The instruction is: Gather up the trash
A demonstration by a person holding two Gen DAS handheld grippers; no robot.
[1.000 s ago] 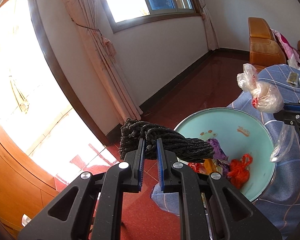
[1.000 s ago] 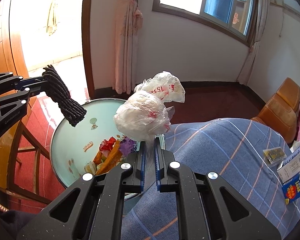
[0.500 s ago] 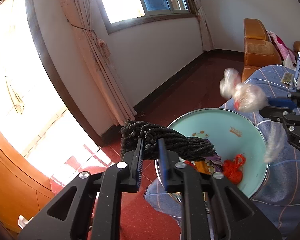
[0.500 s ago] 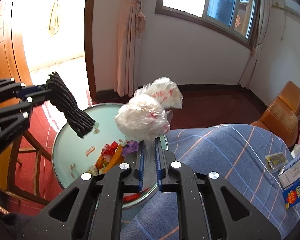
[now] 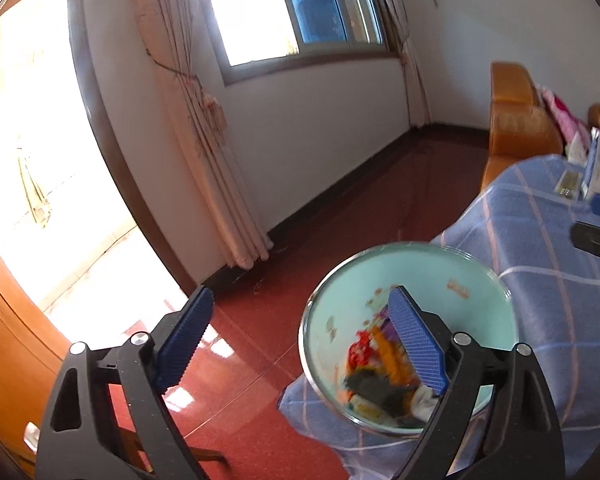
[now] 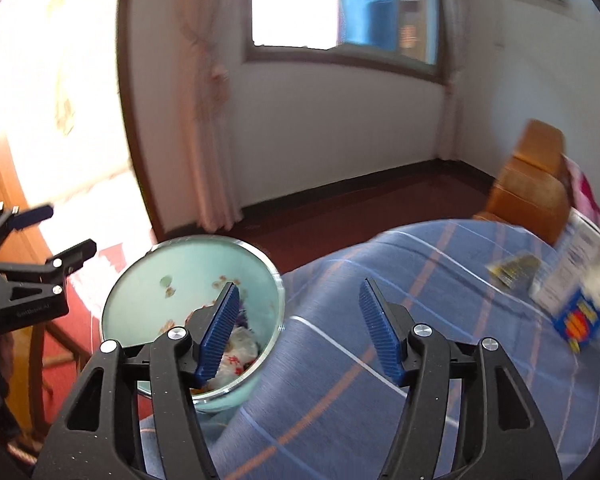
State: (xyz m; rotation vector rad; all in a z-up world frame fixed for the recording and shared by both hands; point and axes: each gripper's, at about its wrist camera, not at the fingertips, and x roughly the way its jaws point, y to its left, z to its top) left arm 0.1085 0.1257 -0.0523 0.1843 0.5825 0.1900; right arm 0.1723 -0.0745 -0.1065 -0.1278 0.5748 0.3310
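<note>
A teal basin [image 5: 428,276] stands at the edge of the blue checked tablecloth [image 5: 548,264] and holds mixed rubbish. The dark knitted cloth [image 5: 374,388] lies blurred among red and orange scraps in it. The white plastic bag [image 6: 242,346] lies in the basin [image 6: 188,264] too. My left gripper [image 5: 298,304] hangs above the basin's left rim, its jaws opening wide with nothing between them. My right gripper [image 6: 299,292] is over the cloth just right of the basin, its jaws also opening and empty. In each wrist view the other gripper shows at the edge: left gripper [image 6: 64,229], right gripper [image 5: 598,220].
A blue and white carton [image 6: 572,284] and a small dark packet [image 6: 514,268] lie on the tablecloth [image 6: 380,272] at the right. An orange sofa [image 5: 516,128] stands behind the table. A wooden chair [image 6: 40,344] is left of the basin, over red floor [image 5: 260,360].
Both grippers have opened. The dark cloth dropped from the left one into the basin, and the white bag dropped from the right one into it. The right gripper swung rightward over the table.
</note>
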